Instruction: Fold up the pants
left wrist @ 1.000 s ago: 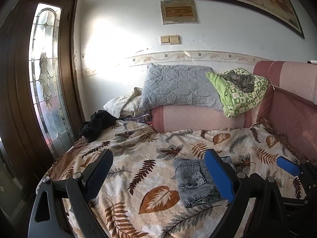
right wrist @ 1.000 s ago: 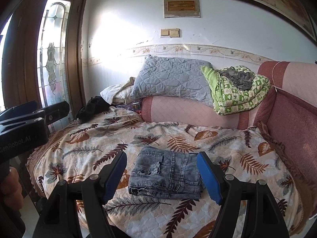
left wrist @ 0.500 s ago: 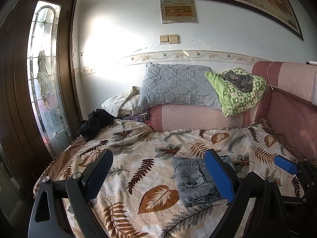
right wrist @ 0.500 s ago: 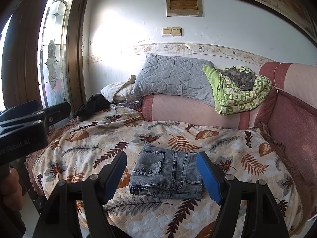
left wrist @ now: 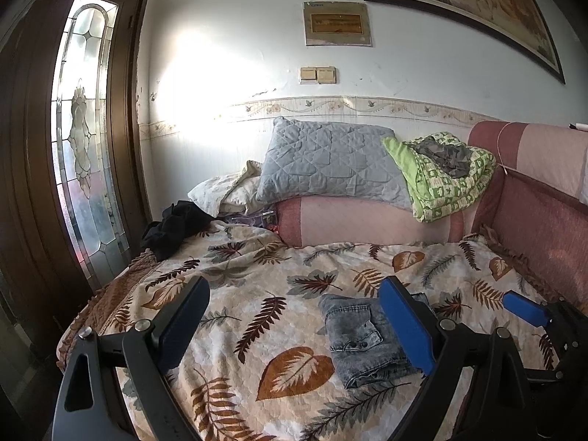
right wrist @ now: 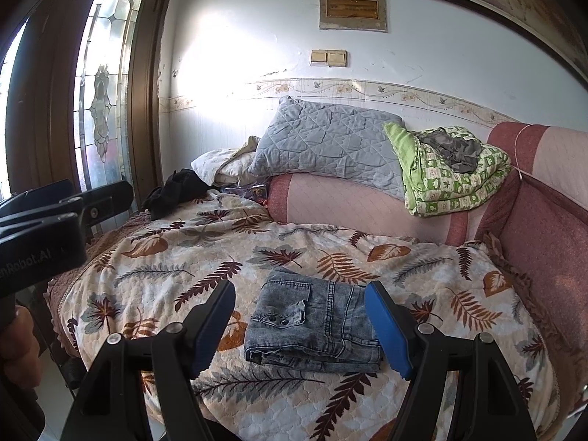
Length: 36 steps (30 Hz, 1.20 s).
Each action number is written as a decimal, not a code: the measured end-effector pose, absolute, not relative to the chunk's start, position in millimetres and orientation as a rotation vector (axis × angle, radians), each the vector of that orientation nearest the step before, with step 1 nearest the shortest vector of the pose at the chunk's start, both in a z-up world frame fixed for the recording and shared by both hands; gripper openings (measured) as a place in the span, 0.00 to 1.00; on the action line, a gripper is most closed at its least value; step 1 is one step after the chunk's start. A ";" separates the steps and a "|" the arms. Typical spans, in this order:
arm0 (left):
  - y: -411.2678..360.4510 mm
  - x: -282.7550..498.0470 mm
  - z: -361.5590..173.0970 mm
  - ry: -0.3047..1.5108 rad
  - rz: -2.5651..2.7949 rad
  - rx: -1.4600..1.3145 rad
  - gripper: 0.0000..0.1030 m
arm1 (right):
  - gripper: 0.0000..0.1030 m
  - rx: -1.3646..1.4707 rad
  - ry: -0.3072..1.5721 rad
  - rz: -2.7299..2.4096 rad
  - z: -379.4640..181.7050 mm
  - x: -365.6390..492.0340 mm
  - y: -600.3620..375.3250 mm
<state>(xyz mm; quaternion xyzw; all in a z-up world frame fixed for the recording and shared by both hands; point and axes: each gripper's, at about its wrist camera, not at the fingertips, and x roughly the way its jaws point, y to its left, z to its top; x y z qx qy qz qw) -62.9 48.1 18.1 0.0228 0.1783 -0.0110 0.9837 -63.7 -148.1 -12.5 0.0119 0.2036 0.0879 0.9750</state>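
Note:
Grey denim pants (right wrist: 316, 325) lie folded in a compact rectangle on the leaf-print bedspread (right wrist: 205, 275). They also show in the left wrist view (left wrist: 362, 338), partly behind my right finger. My left gripper (left wrist: 294, 325) is open and empty, held above the bed to the left of the pants. My right gripper (right wrist: 299, 327) is open and empty, held back from the bed's near edge, with the pants seen between its fingers. The left gripper's body shows at the left of the right wrist view (right wrist: 55, 228). The right gripper's blue finger (left wrist: 523, 310) shows at the right of the left wrist view.
A grey quilted pillow (right wrist: 327, 147), a green patterned blanket (right wrist: 455, 176) and a pink bolster (right wrist: 352, 205) lie at the head of the bed. Black clothing (right wrist: 176, 189) sits at the far left corner. A red padded side (right wrist: 544, 235) borders the right. A glass door (right wrist: 106, 99) stands at the left.
Both grippers have drifted slightly back and up from the bed. The pants have not moved. Both grippers stay open.

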 end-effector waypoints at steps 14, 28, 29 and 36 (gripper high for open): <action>51.3 -51.8 16.0 0.366 -0.050 0.030 0.91 | 0.74 0.007 0.424 0.162 -14.3 -55.9 -144.9; 48.7 -36.3 0.1 0.401 -0.048 0.049 0.91 | 0.74 0.016 0.447 0.184 -26.7 -40.7 -139.5; 47.8 -34.5 -1.4 0.403 -0.050 0.050 0.91 | 0.74 0.019 0.454 0.185 -29.1 -37.8 -140.3; 43.1 -21.2 -8.7 0.417 -0.068 0.055 0.91 | 0.74 0.037 0.485 0.183 -39.8 -21.2 -146.2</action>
